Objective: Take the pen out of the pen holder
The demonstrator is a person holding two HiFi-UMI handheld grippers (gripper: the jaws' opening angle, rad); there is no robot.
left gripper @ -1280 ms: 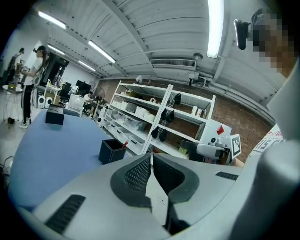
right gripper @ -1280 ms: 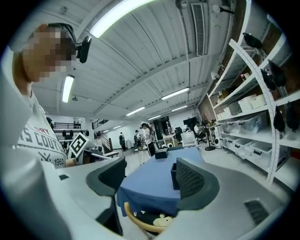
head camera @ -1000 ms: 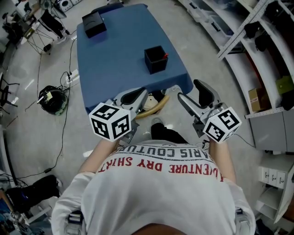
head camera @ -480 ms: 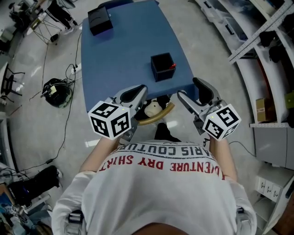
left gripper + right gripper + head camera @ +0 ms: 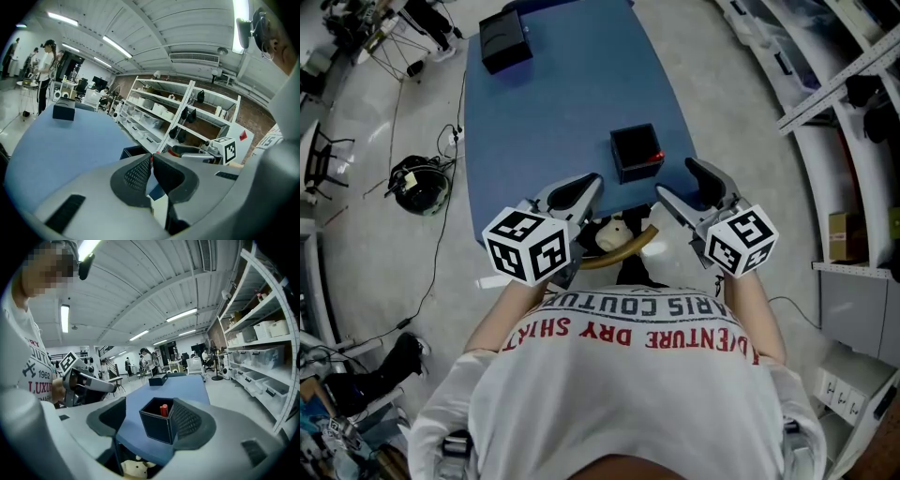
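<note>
Blue table (image 5: 553, 112) runs from top centre down to mid-frame in the head view. Left gripper (image 5: 592, 180) is at the table's near edge, left of centre. Its jaws are clenched tip to tip in the left gripper view (image 5: 151, 159), with nothing between them. Right gripper (image 5: 677, 178) is right of centre with jaws spread and empty. Black box (image 5: 504, 39) sits at the far end of the table, upper left. Pen holder (image 5: 637, 152) stands upright near the table's near right corner, centre frame. It is just ahead of the right gripper's tips, no contact. In the right gripper view the holder (image 5: 157, 420) shows framed between the open jaws (image 5: 149, 416). Red pen (image 5: 657, 157) stands inside the holder at its right side, tip poking up (image 5: 164, 409).
</note>
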